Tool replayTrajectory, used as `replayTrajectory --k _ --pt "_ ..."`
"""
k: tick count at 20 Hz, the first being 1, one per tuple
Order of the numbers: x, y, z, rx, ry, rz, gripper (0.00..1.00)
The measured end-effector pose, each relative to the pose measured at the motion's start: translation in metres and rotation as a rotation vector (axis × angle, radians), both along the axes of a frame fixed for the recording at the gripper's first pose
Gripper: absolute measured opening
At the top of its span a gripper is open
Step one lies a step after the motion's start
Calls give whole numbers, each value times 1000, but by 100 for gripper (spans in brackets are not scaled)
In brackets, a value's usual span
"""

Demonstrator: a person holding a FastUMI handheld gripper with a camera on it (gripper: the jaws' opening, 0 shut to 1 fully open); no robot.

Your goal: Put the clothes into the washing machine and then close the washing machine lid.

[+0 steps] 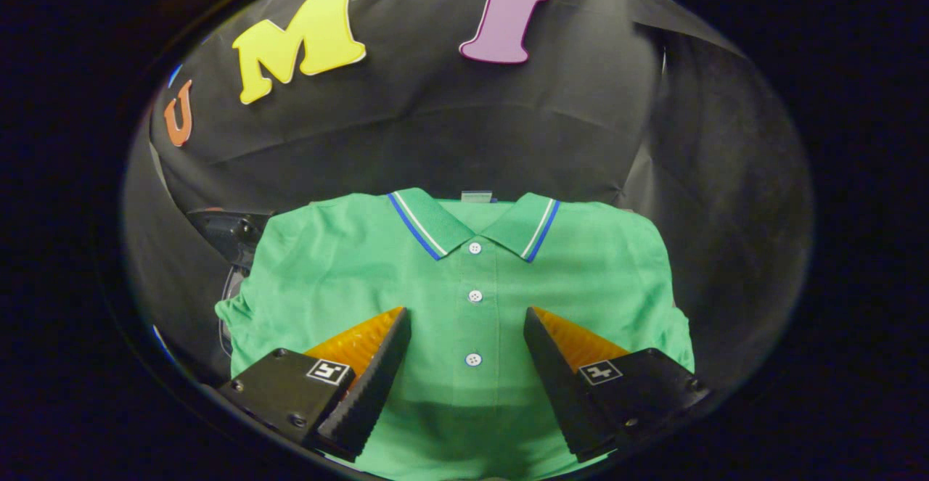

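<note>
- Claw (pixel 468 325) fingers are held wide apart and nothing is gripped between them; the tips hang over the front of a green polo shirt (pixel 363 278).
- Between the two fingers the button placket (pixel 475 296) is seen, its three white buttons running straight ahead from the gap toward the collar (pixel 472 223).
- The shirt is laid out flat, front side up, just ahead of and beneath the fingers, against the black cloth backdrop.
- Its long axis runs away from the claw: the collar points to the far end, the hem end passes under the fingers.
- One sleeve (pixel 236 314) is spread beyond the left finger, over a dark object (pixel 232 238) that cannot be identified with certainty.
- The shirt is judged to be light, soft and limp; no shape will be kept once it is lifted, and the loose parts are likely to hang and drag.
- A pinch on a gathered fold of fabric near the placket or chest is judged best, since a single flat layer may slip from the pads.
- The collar, being thicker, is considered a second sound place to take hold.
</note>
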State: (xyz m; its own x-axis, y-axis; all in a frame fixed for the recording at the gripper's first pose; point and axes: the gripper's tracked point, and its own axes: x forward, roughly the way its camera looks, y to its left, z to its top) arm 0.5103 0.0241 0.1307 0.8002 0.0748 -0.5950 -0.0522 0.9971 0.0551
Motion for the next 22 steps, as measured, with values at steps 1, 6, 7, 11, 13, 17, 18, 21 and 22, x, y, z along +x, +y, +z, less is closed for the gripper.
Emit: replayTrajectory --k 1,6,7,11,13,17,18,21,22 --pt "-1 1 0 -10 9 -1 99" --pt "-2 2 -1 -26 59 23 98" --pt "-3 2 0 -31 79 26 97" --pt "-2 9 1 -44 145 19 85" --pt "0 15 -1 -56 144 21 60" --pt "1 18 3 -68 126 3 10" --pt "-2 17 3 -89 113 9 8" --pt "-9 19 4 -74 63 24 4" --pt "-12 22 4 -38 52 28 4"
